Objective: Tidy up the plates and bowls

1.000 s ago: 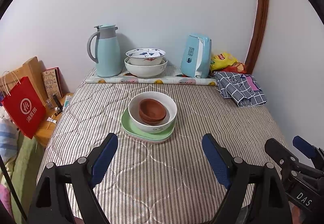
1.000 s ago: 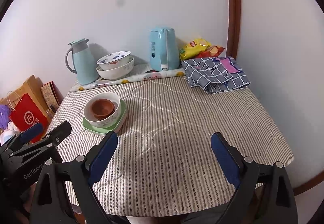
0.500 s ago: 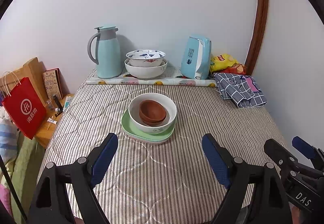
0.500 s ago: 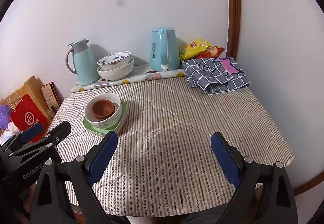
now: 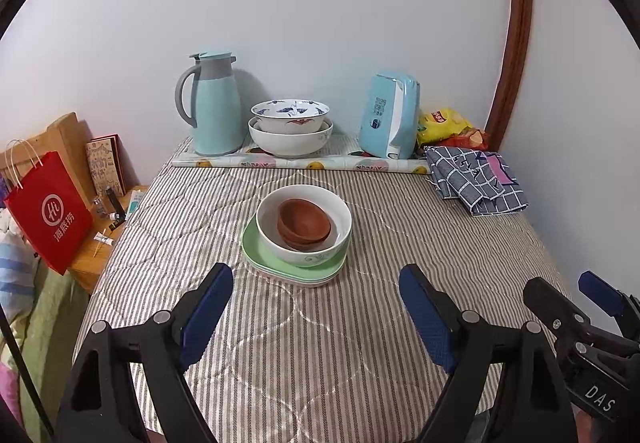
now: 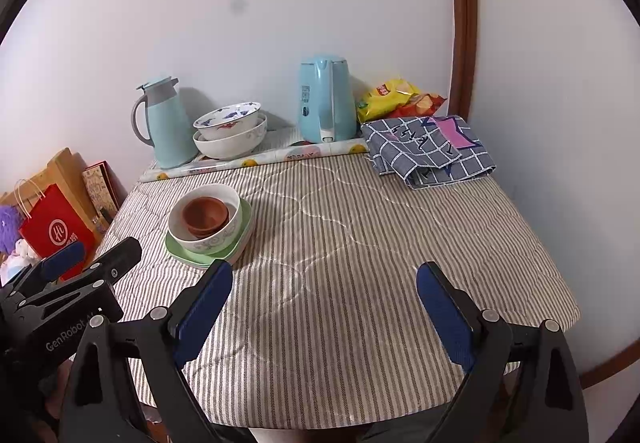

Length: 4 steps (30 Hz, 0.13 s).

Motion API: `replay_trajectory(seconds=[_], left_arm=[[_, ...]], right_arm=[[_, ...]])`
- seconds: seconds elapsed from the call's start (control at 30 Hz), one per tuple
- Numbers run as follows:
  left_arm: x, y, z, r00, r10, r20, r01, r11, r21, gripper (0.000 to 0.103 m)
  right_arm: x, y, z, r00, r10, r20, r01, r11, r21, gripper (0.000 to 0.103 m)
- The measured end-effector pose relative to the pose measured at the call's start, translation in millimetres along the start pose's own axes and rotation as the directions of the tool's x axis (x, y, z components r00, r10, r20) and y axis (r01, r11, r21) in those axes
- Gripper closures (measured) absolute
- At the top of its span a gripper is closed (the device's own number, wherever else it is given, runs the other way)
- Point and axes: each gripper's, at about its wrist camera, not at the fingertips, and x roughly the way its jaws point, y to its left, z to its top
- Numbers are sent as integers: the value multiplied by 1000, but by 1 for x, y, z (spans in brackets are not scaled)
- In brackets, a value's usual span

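On the left of the striped table (image 5: pixel 320 343), the left gripper (image 5: pixel 316 307) is hovering low over the near edge with its fingers spread wide and grasping nothing. Straight ahead of it, near the middle of the table, the stack is sitting: green plates (image 5: pixel 276 263) at the bottom, a white bowl (image 5: pixel 316 255) on them, and brown bowls (image 5: pixel 304 223) nested inside. The stack is lying almost on this gripper's centre line, a little left of the gap between its fingers, so the left gripper is the nearer one.

Further right, the right gripper (image 6: pixel 324 303) is also hanging with its fingers released and holding nothing. From its view the same stack (image 6: pixel 208 227) is lying ahead and well off to the left, beyond its left finger, with bare cloth in front of it.

The pile is round, with no long axis. With plates and bowls already nested, this is fitting either a finished stack or one waiting to be sorted apart.
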Motion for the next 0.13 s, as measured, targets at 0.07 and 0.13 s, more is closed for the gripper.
replay_trajectory(seconds=[0.07, 0.13], left_arm=[[2, 0, 0, 1000, -3, 1, 3, 1000, -3, 19], [3, -1, 0, 1000, -8, -1, 8, 1000, -3, 18]], right_arm=[[-2, 1, 0, 1000, 0, 5, 0, 1000, -5, 11], [-1, 1, 0, 1000, 0, 7, 0, 1000, -6, 11]])
